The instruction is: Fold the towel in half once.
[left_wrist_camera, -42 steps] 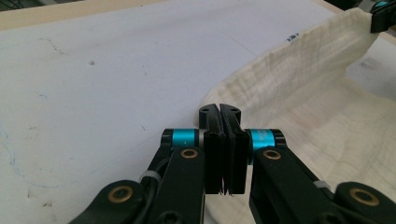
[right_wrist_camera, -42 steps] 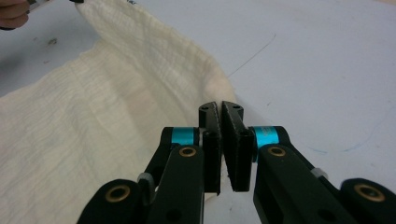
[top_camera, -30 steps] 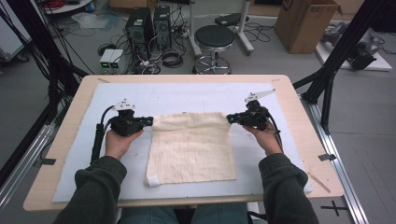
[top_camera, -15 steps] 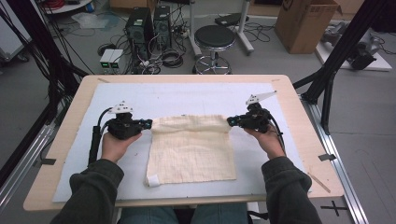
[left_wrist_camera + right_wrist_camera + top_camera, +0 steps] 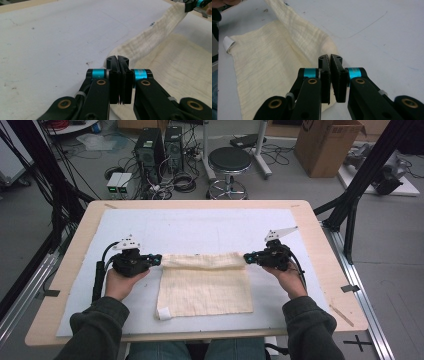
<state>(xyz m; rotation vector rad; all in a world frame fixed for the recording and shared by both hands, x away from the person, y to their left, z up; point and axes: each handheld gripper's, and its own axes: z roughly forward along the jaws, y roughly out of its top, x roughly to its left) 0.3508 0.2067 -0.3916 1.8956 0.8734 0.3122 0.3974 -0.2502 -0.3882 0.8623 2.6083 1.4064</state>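
Bench (image 5: 320, 285): pale wooden top, covered by a white sheet (image 5: 200, 227). Wide bare room is left on the sheet beyond the cloth, toward the far edge; narrower margins remain at both sides.

Cloth (image 5: 205, 290): cream, loosely woven rectangle, laid flat near the front edge of the bench, centred between the 2 hands. Its far edge is lifted and stretched taut as a rolled band (image 5: 200, 261), judged a fold toward the near edge. A small white tag (image 5: 163, 313) is seen at the near left corner.

Left hand-held gripper (image 5: 156, 260): black, teal-ringed; jaws clamped on the far left corner of the cloth (image 5: 140, 47).

Right hand-held gripper (image 5: 248, 257): same build; jaws clamped on the far right corner (image 5: 312, 45). The 2 corners are held apart so the edge is kept straight.
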